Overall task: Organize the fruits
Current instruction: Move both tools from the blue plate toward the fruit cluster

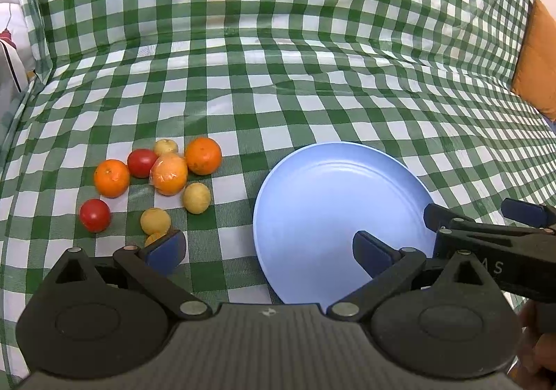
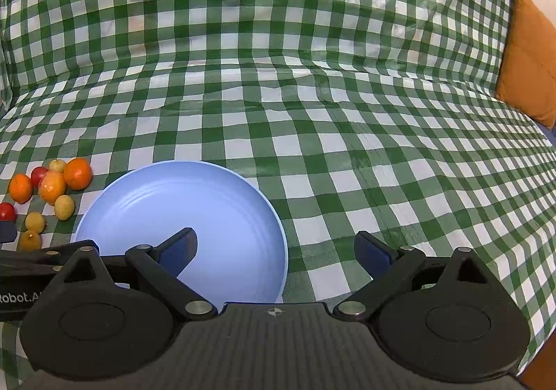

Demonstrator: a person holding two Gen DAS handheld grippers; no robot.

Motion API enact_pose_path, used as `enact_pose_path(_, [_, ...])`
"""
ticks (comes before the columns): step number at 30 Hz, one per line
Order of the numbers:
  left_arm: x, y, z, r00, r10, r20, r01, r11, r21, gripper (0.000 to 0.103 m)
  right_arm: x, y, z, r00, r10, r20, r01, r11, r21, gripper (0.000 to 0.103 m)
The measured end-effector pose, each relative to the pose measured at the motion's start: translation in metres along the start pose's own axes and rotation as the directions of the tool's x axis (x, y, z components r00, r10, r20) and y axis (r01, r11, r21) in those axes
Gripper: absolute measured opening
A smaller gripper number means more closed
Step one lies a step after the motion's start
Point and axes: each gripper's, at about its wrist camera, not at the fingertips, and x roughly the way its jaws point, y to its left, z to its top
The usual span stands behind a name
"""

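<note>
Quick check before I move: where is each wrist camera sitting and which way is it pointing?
Left wrist: sits behind the open left gripper, looking forward and down at the fruit pile and round light-blue plate; the right gripper crosses its right edge.
Right wrist: sits behind the open right gripper, looking forward over the plate, fruit far left; part of the left gripper shows at its left edge.
Shared: plate, fruit, green-and-white checked tablecloth, orange cushion.
</note>
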Motion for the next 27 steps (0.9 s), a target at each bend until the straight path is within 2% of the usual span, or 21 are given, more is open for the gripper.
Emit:
enact_pose_path(10, [0.000, -0.018, -0.002, 1.000, 0.002, 0.009, -0.002, 1.000, 0.007, 0.102, 0.002, -0.004, 0.000, 1.000, 0.003, 0.002, -0.003, 1.000, -0.004, 0.097])
enact_pose_path(15, [0.003, -0.030, -0.004, 1.000, -0.019, 0.014, 0.019, 1.000, 0.020, 0.092, 0.001, -0.006, -0.003, 1.000, 0.007, 0.012, -0.007, 1.000, -0.019, 0.091])
enact_pose_path(17, [0.003, -0.030, -0.006, 0.999, -0.028, 0.016, 0.027, 0.999, 0.027, 0.072, 0.001, -0.006, -0.002, 1.000, 0.011, 0.017, -0.010, 1.000, -0.018, 0.083])
enact_pose_path(18, [0.002, -0.031, -0.009, 0.999, -0.034, 0.015, 0.034, 0.999, 0.027, 0.068, 0.000, -0.008, -0.002, 1.000, 0.016, 0.020, -0.016, 1.000, -0.020, 0.077])
enact_pose_path(19, [0.002, -0.030, -0.008, 0.999, -0.041, 0.013, 0.041, 0.999, 0.028, 0.058, 0.000, -0.008, -0.003, 0.999, 0.026, 0.020, -0.025, 1.000, -0.019, 0.073])
enact_pose_path(20, [0.002, -0.030, -0.007, 0.999, -0.044, 0.011, 0.044, 0.999, 0.031, 0.045, -0.001, -0.009, -0.003, 0.999, 0.035, 0.022, -0.035, 0.999, -0.014, 0.062])
enact_pose_path(21, [0.002, -0.032, -0.009, 0.999, -0.046, 0.009, 0.046, 0.998, 0.032, 0.040, -0.002, -0.009, -0.003, 0.999, 0.046, 0.024, -0.046, 0.999, -0.007, 0.053])
enact_pose_path(23, [0.001, -0.030, -0.007, 0.998, -0.059, 0.006, 0.059, 0.998, 0.038, 0.026, -0.003, -0.007, -0.001, 0.997, 0.069, 0.034, -0.069, 0.998, 0.009, 0.050])
enact_pose_path(25, [-0.002, -0.022, -0.002, 0.997, -0.078, 0.012, 0.077, 0.996, 0.033, 0.021, -0.005, -0.002, -0.001, 0.995, 0.086, 0.052, -0.086, 0.996, 0.012, 0.047])
enact_pose_path(27, [-0.004, -0.012, 0.006, 0.996, -0.082, 0.022, 0.082, 0.996, 0.017, 0.021, -0.008, 0.005, -0.002, 0.991, 0.117, 0.071, -0.118, 0.993, 0.012, 0.046])
